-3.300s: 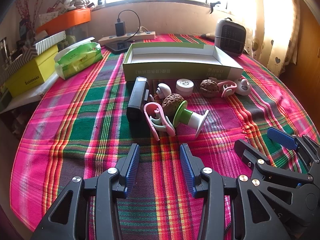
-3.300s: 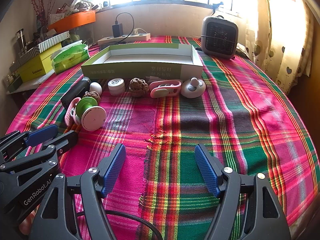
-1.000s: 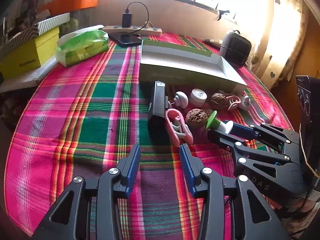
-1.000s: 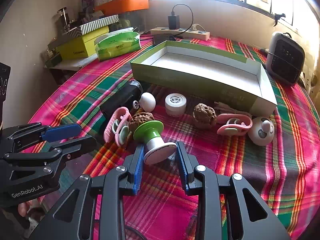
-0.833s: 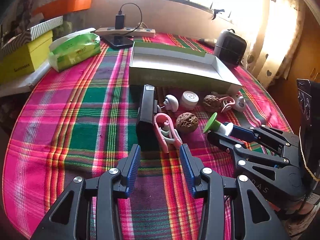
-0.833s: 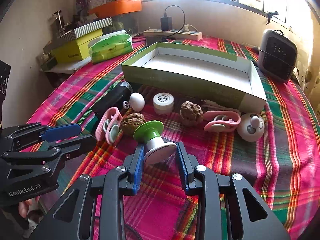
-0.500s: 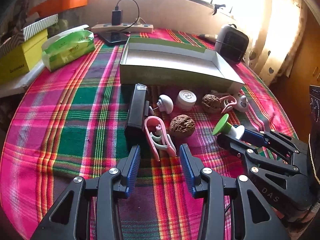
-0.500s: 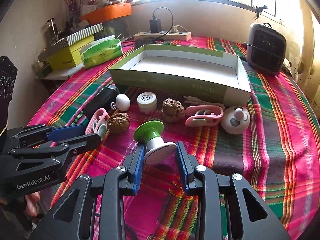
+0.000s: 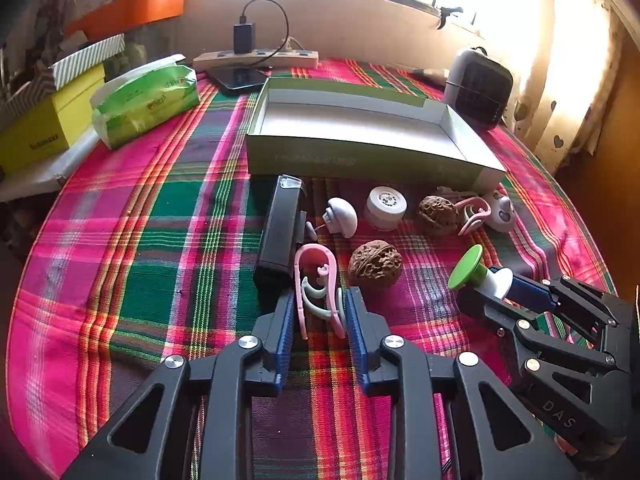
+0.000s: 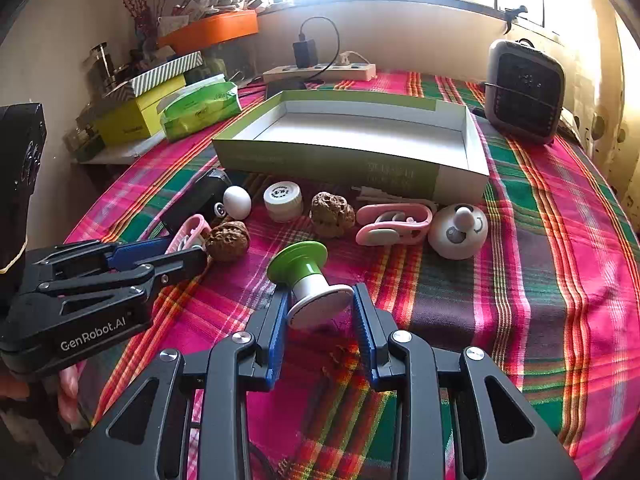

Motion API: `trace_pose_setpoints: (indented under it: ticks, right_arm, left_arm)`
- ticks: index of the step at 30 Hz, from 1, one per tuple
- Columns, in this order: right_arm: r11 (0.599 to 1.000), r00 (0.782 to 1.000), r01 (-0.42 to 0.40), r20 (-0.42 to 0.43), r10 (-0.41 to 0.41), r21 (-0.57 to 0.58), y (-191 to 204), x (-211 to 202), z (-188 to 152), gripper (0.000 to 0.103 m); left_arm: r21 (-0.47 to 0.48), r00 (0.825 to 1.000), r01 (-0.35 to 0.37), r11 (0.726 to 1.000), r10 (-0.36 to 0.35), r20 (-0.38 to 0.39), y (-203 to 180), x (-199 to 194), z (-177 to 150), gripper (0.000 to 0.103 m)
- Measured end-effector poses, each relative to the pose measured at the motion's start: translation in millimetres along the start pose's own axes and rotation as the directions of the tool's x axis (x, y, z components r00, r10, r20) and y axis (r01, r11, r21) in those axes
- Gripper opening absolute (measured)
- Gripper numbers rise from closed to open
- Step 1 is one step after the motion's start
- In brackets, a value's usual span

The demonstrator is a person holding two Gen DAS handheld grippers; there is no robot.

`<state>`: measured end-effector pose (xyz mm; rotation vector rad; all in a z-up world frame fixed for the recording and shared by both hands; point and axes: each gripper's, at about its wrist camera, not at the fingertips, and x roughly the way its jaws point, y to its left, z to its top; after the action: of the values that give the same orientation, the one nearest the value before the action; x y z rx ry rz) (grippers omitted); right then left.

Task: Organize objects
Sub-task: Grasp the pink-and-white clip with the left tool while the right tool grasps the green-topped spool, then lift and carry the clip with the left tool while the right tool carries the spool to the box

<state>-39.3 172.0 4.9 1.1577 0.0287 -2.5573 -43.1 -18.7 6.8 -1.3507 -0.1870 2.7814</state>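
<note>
My right claw (image 10: 318, 312) is clenched on the green-and-white spool (image 10: 310, 280), pads on its white flange, green end pointing away, held just above the plaid cloth (image 10: 540, 300). My left claw (image 9: 316, 316) is parted with both pads flanking the near end of the pink clip (image 9: 318, 288), which lies on the worktop; I can't tell if the pads touch it. Just beyond that clip sit a walnut (image 9: 374, 264) and a black rectangular device (image 9: 282, 226), the device touching the clip's left side. Next row back: white mushroom-shaped piece (image 9: 342, 216), small white jar (image 9: 385, 202), second walnut (image 9: 438, 210), second pink clip (image 10: 394, 224), round white toy (image 10: 458, 226), all loose on the cloth, close to the box's front wall. The green-sided open box (image 10: 352, 160) lies behind them, white inside, nothing in it that I can see. Open cloth to the right of the box and along the near right edge of the worktop. Far side: grey heater (image 10: 524, 92) at the right, power strip (image 10: 320, 72) with a charger against the wall, green tissue pack (image 10: 200, 110) and yellow box (image 10: 132, 120) at the left edge.
</note>
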Motion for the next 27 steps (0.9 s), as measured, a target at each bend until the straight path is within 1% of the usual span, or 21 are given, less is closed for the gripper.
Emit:
trace_pose_setpoints:
  ticks: [5,9,13,19,22,24,27]
  right_arm:
    - [1.000,1.000,-0.006,0.004,0.006,0.006,-0.1,-1.7,-1.7,0.033]
    - [1.000,1.000,0.001,0.003,-0.001,0.013,-2.3,-3.0,-4.0,0.033]
    - [1.000,1.000,0.007,0.005,-0.007,0.025,-5.0,-5.8,-6.6,0.033]
    - [0.999,1.000,0.023,0.004,-0.024,0.031,-4.6,-11.1,-11.1,0.033]
    - [0.999,1.000,0.026,0.005,-0.027,0.035,-3.9,-11.8,-13.6,0.033]
    - [0.999,1.000,0.031,0.005,-0.031,0.033,-3.7,-12.3,-14.0,0.033]
    - [0.999,0.999,0.038,0.001,-0.038,0.023,-2.5,-11.6,-13.4,0.033]
  left_arm:
    - [0.015,1.000,0.004,1.000,-0.004,-0.001,-1.3,-2.6,-3.5,0.021]
    - [0.029,1.000,0.022,0.999,-0.022,-0.009,-4.3,-6.1,-7.8,0.021]
    - [0.063,0.998,0.054,0.997,-0.053,-0.019,-11.6,-11.7,-15.6,0.021]
    - [0.124,0.996,0.084,0.989,-0.081,-0.031,-25.3,-17.0,-23.1,0.021]
    - [0.142,0.998,0.069,0.987,-0.067,-0.023,-28.6,-15.9,-22.8,0.021]
    - [0.137,0.997,0.069,0.988,-0.067,-0.023,-27.9,-14.5,-20.8,0.022]
    - [0.142,0.999,0.051,0.989,-0.048,-0.022,-28.3,-11.7,-18.4,0.022]
